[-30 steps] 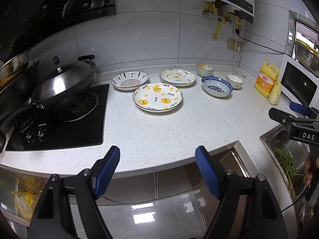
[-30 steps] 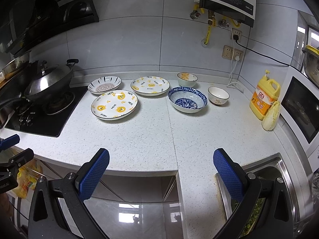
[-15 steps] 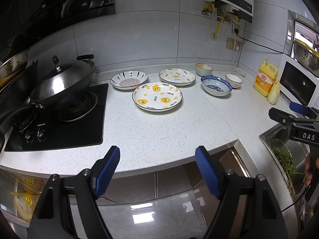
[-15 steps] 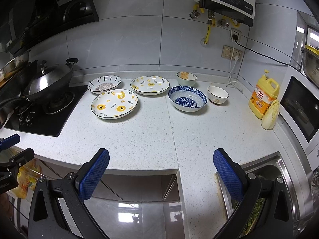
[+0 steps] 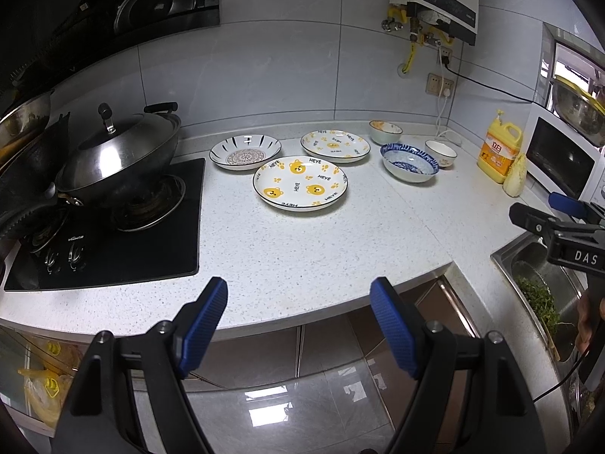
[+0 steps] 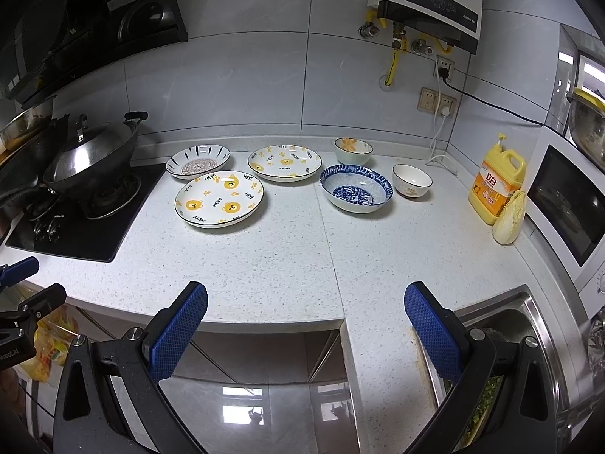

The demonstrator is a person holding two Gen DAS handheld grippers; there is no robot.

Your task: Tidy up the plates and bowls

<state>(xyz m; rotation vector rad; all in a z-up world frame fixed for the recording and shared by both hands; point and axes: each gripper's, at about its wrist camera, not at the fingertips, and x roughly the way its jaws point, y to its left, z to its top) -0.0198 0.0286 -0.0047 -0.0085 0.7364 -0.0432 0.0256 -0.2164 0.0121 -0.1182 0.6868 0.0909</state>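
Observation:
On the white counter lie a bear-print plate [image 5: 300,182] [image 6: 219,198], a second bear-print plate [image 5: 335,146] [image 6: 284,162] behind it, and a striped plate [image 5: 245,153] [image 6: 198,161] to the left. To the right stand a blue patterned bowl [image 5: 408,162] [image 6: 355,188], a small white bowl [image 5: 440,152] [image 6: 411,181] and a flower bowl [image 5: 385,131] [image 6: 353,150]. My left gripper [image 5: 298,312] is open and empty, off the counter's front edge. My right gripper [image 6: 305,321] is open and empty, also off the front edge.
A lidded wok [image 5: 117,155] [image 6: 89,160] sits on the black hob at left. A yellow detergent bottle [image 5: 499,151] [image 6: 497,181], a cabbage piece [image 6: 509,217] and a microwave [image 6: 567,200] stand at right. A sink [image 6: 510,321] holding greens is front right.
Both grippers have barely shifted; the views have drifted very slightly. Nothing on the counter has moved.

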